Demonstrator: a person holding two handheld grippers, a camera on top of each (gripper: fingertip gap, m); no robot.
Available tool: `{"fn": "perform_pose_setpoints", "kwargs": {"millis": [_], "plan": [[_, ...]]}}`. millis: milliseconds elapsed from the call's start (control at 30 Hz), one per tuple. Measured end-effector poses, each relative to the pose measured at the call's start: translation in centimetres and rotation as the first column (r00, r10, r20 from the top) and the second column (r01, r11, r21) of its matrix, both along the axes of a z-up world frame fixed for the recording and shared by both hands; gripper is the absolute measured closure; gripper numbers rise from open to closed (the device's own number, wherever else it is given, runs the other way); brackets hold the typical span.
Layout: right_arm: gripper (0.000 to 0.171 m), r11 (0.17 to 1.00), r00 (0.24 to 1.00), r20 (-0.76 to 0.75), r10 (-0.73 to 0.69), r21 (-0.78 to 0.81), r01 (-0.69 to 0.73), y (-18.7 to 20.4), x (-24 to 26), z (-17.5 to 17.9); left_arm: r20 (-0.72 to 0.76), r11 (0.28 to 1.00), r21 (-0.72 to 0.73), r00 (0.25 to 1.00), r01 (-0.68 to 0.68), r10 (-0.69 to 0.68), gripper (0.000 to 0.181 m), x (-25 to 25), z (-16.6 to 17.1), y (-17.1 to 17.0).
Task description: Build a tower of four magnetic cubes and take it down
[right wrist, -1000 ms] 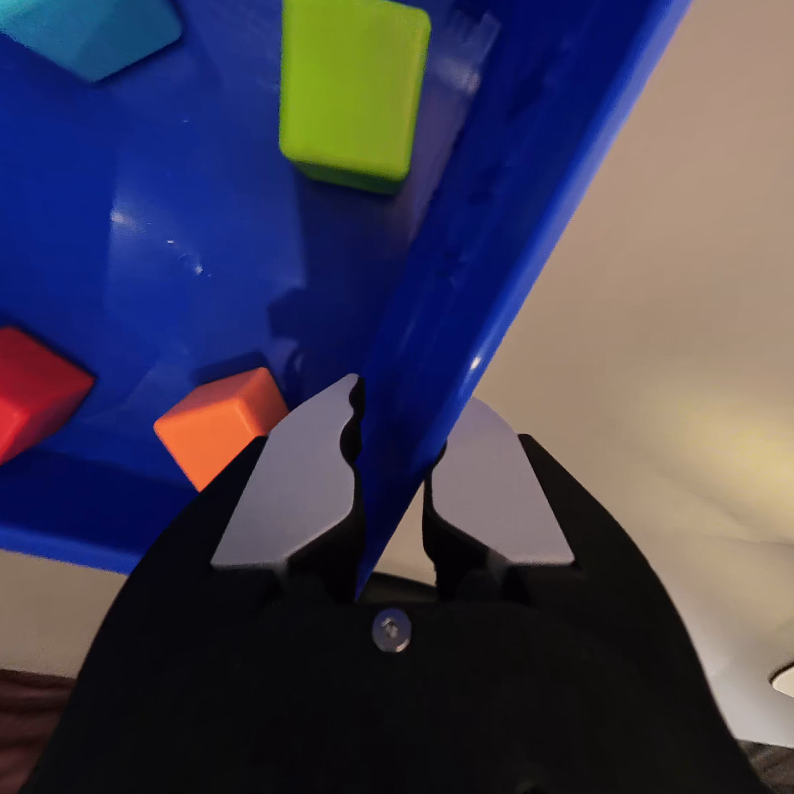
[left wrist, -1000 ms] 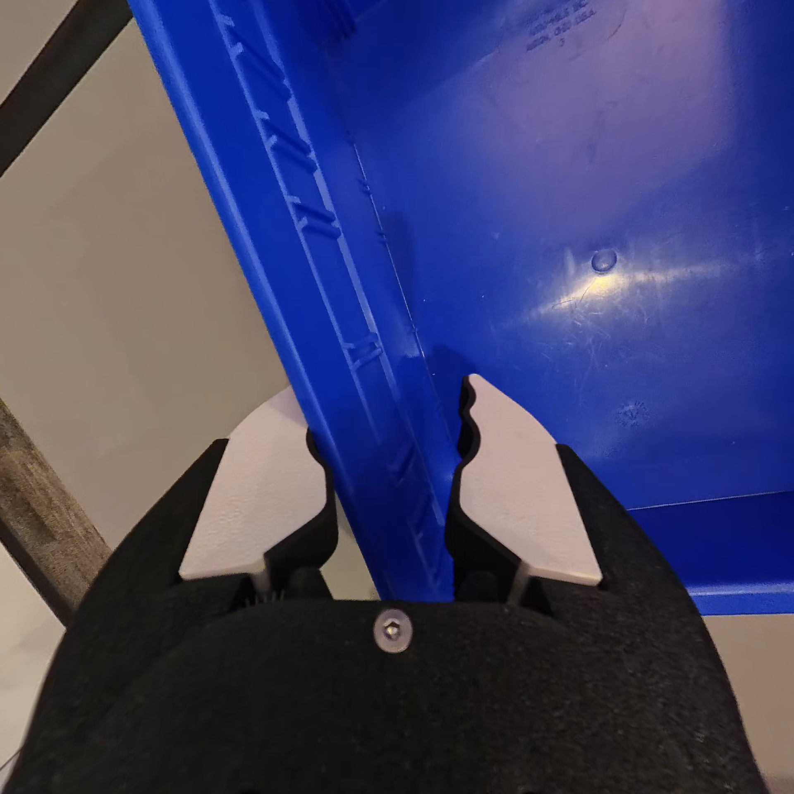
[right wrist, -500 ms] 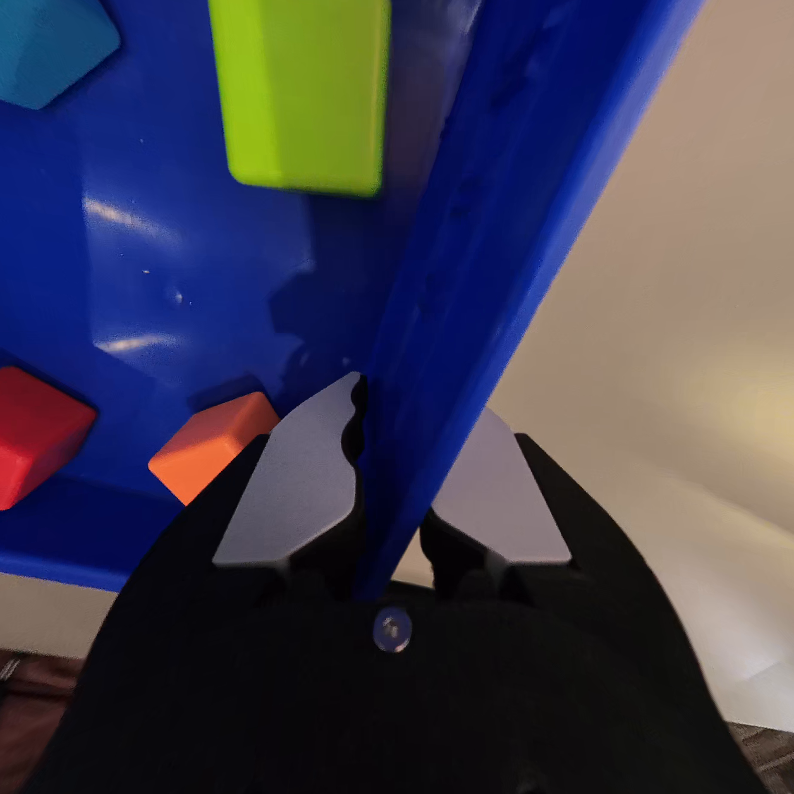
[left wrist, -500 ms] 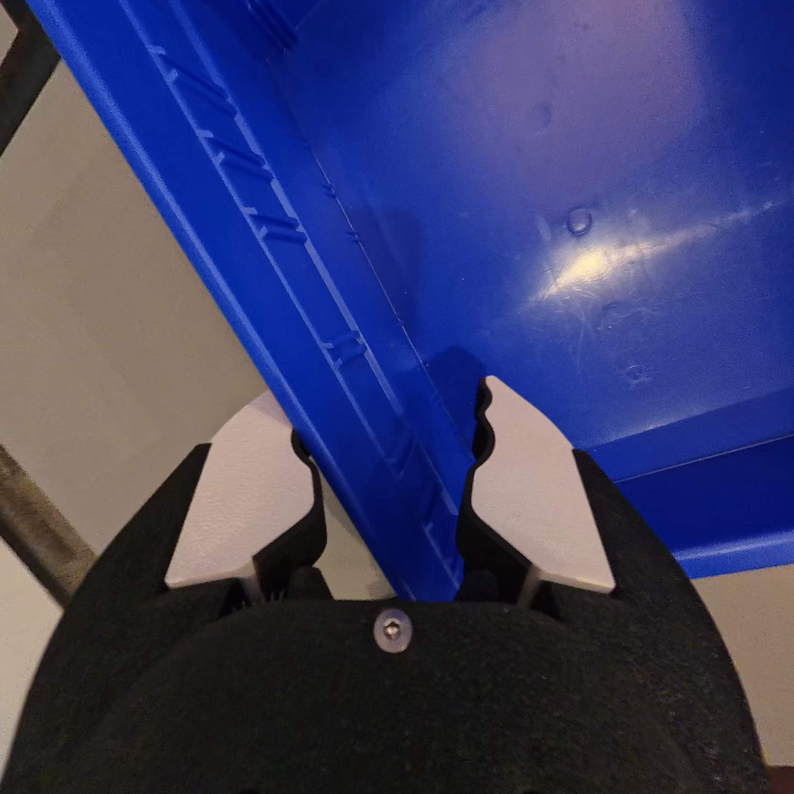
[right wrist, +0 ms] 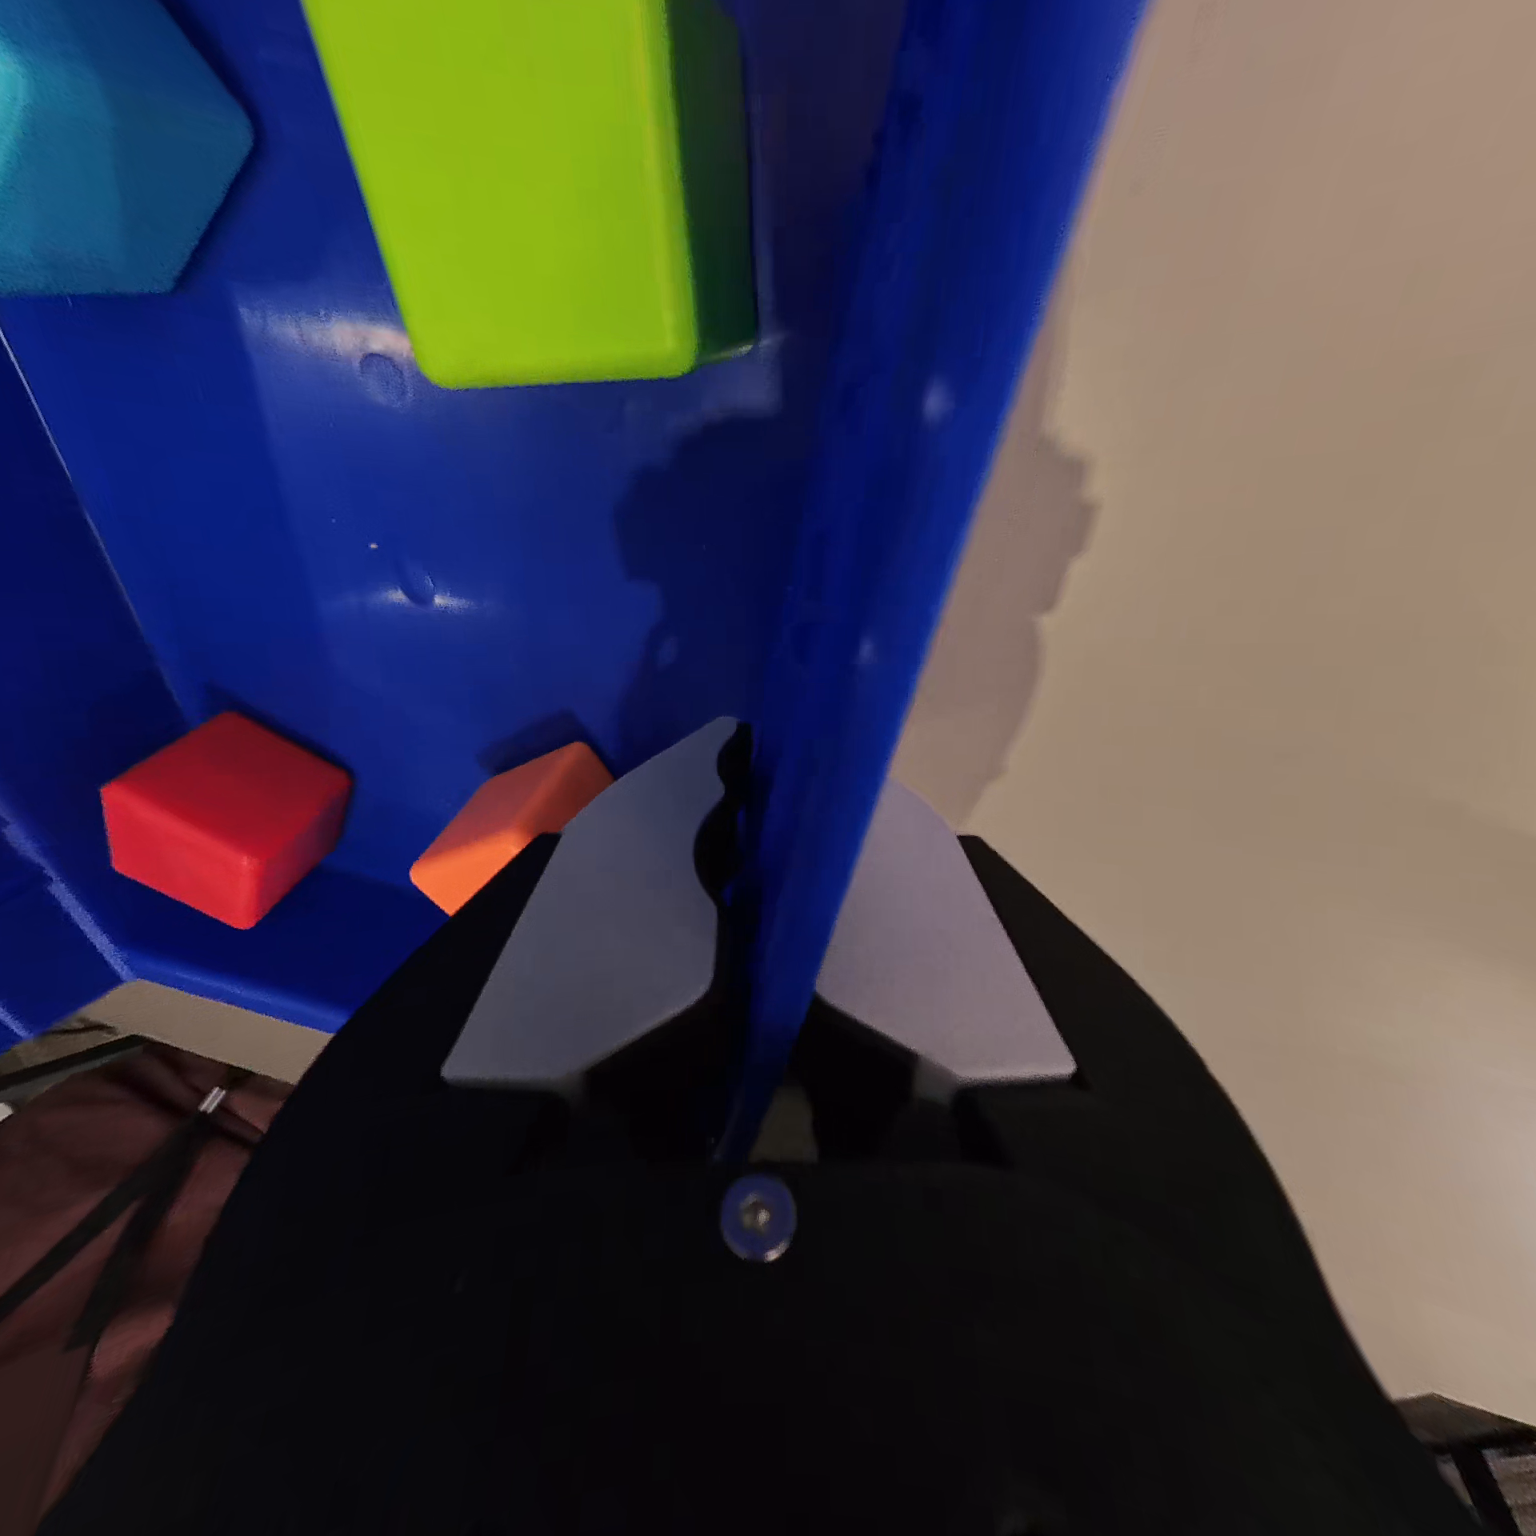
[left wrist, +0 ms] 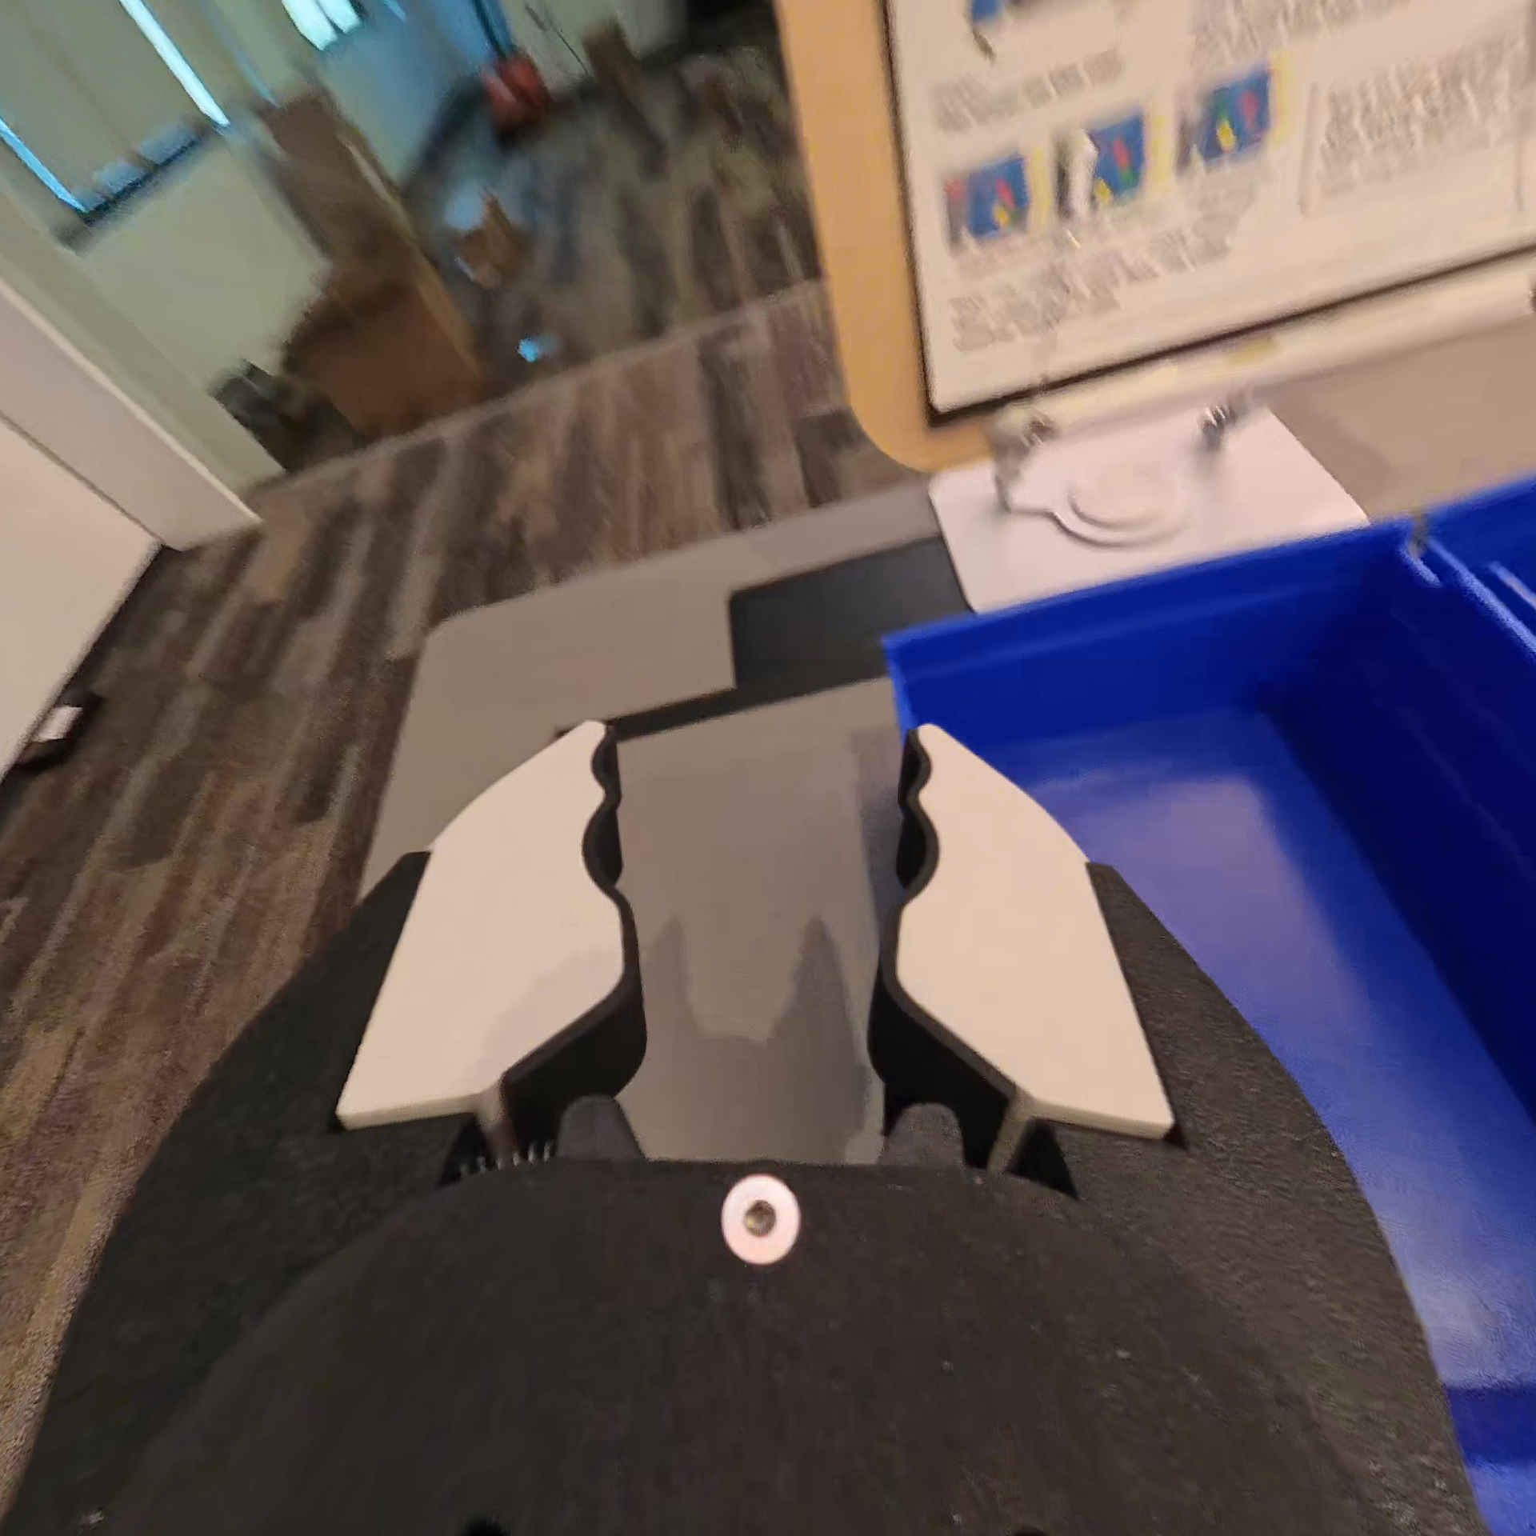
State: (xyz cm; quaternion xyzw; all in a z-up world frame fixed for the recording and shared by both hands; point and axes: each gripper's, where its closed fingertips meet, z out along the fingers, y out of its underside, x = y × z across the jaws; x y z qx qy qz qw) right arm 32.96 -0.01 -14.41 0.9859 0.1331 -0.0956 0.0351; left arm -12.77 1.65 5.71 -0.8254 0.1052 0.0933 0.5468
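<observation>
My right gripper [right wrist: 802, 756] is shut on the right wall [right wrist: 873, 499] of the blue bin, one finger inside and one outside. Inside the bin lie a green block [right wrist: 532, 191], a teal block [right wrist: 108, 150], a red cube [right wrist: 224, 814] and an orange cube [right wrist: 507, 823], which sits right by my inner finger [right wrist: 615, 898]. My left gripper [left wrist: 760, 736] is open and empty over the grey table [left wrist: 731, 873], just left of the bin's corner [left wrist: 1164, 681]. The left wrist view is blurred.
A board with pictures [left wrist: 1205, 166] stands on a white base [left wrist: 1122, 499] behind the bin. A black patch [left wrist: 839, 615] lies on the table's far part. Carpet floor [left wrist: 249, 831] lies past the table's left edge. The gap from one gripper's tips to the other's is roughly 50 cm.
My left gripper let go of the bin's left wall and drew back, now looking out over the table. My right gripper closed tighter on the right wall. The blocks shifted in the view.
</observation>
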Motion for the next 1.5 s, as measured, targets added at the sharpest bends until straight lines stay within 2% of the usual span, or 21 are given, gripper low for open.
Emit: {"fn": "perform_pose_setpoints", "kwargs": {"millis": [133,333,467,600,800,967,1200,1500], "plan": [[0.164,0.998,0.999,0.013,-0.032,-0.045,0.032,-1.1,2.5,0.5,-0.005,0.994,0.082,0.998,-0.070,0.070,0.121,-3.1,2.2,-0.5],[0.164,0.995,0.996,0.021,-0.083,-0.047,0.084,-2.6,5.6,2.8,0.109,0.998,0.059,0.994,-0.036,0.029,0.121,-4.0,2.7,-0.9],[0.164,0.996,0.995,0.051,-0.086,-0.027,0.088,-3.0,5.8,6.8,0.123,0.999,0.043,0.992,-0.033,0.028,0.120,-4.8,2.9,-1.2],[0.164,0.998,0.996,0.074,-0.059,-0.013,0.061,-2.4,3.1,12.1,0.121,0.995,0.037,0.989,-0.092,0.087,0.118,-7.5,3.5,-2.1],[0.164,0.998,0.998,0.038,0.042,0.041,-0.043,0.1,-5.1,18.1,0.250,0.984,0.036,0.954,-0.177,0.162,0.116,-12.9,4.8,-5.1],[0.165,0.983,0.985,0.003,0.175,0.057,-0.174,1.6,-14.3,19.8,0.281,0.974,0.040,0.938,-0.223,0.203,0.118,-16.0,5.5,-7.7],[0.165,0.920,0.920,-0.015,0.391,0.029,-0.391,2.1,-29.4,18.3,0.234,0.963,0.009,0.937,-0.269,0.260,0.115,-17.4,5.8,-10.6],[0.164,0.825,0.825,-0.025,0.564,0.061,-0.562,1.2,-46.9,13.6,0.216,0.953,0.088,0.940,-0.289,0.265,0.114,-17.0,8.3,-13.5]]}}
